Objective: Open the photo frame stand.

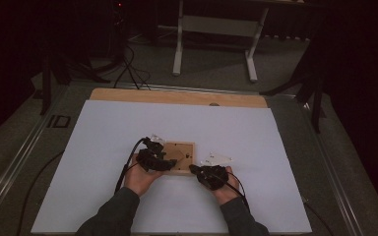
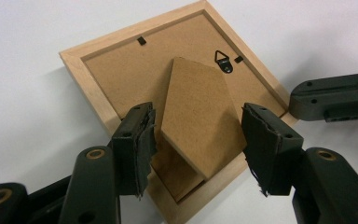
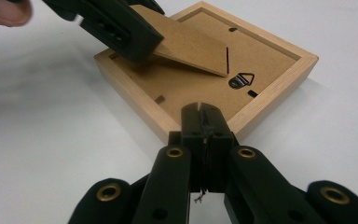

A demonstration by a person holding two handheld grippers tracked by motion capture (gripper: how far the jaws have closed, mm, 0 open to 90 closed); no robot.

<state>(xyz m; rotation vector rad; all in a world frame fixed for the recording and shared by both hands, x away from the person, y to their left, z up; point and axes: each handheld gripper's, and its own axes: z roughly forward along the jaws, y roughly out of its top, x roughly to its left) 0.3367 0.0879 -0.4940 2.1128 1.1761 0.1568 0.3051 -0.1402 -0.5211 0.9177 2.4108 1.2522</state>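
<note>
Paper [image 1: 103,147] covers the table, and the wooden picture frame [image 1: 178,157] lies face down at its middle. Your left gripper [image 2: 198,135] stands released, its 2 jaws straddling the raised cardboard stand [image 2: 198,121] without pressing it. Your right gripper [image 3: 204,122] is clenched on nothing, tips against the frame's near corner. Clear plastic pieces [image 1: 215,159] lie just right.

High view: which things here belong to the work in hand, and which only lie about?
In the work:
- wooden picture frame, lying back side up
- its fold-out stand, raised, between the open jaws of the left gripper
- right gripper, shut, at the frame's edge

Lying about:
- clear plastic pieces right of the frame
- white sheet on the table
- white desk frame behind
</note>
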